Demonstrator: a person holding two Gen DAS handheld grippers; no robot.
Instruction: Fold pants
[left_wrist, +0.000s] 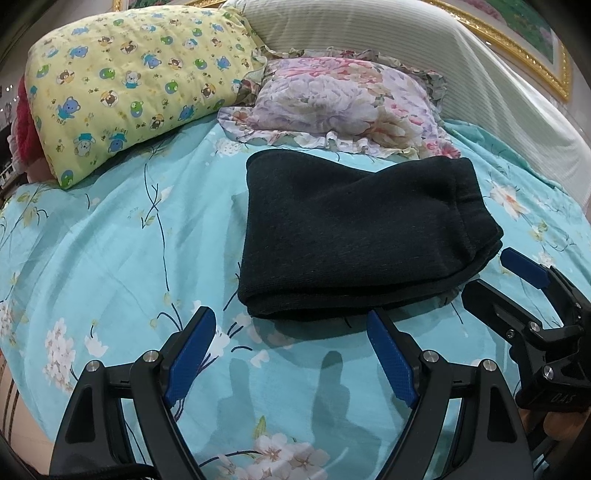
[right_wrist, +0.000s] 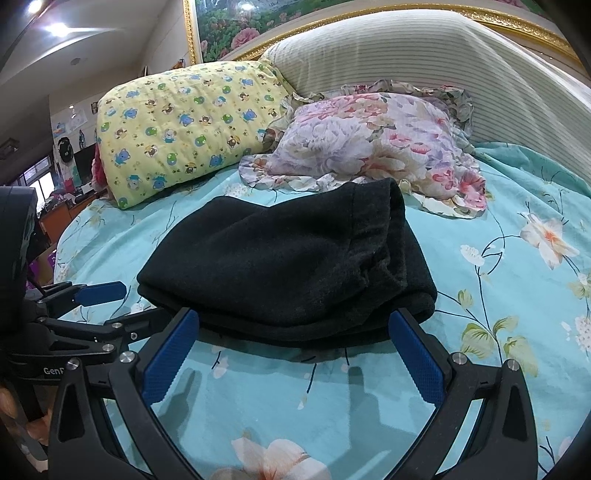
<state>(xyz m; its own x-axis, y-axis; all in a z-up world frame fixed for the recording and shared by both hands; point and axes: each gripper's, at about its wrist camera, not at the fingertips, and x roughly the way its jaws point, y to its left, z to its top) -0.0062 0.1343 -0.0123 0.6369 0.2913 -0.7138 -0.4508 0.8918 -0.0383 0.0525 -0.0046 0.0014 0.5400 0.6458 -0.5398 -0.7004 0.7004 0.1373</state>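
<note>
The black pants (left_wrist: 354, 236) lie folded into a thick stack on the turquoise floral bedsheet (left_wrist: 110, 258); they also show in the right wrist view (right_wrist: 288, 266). My left gripper (left_wrist: 291, 317) is open and empty, just in front of the stack's near edge. My right gripper (right_wrist: 295, 321) is open and empty, its fingertips at the near edge of the pants. The right gripper shows at the right in the left wrist view (left_wrist: 517, 284). The left gripper shows at the left in the right wrist view (right_wrist: 110, 302).
A yellow bear-print pillow (left_wrist: 129, 85) lies at the back left and a floral ruffled pillow (left_wrist: 340, 99) behind the pants. A white striped headboard cushion (left_wrist: 424, 48) stands behind them, with a gold-framed picture (right_wrist: 240, 26) above.
</note>
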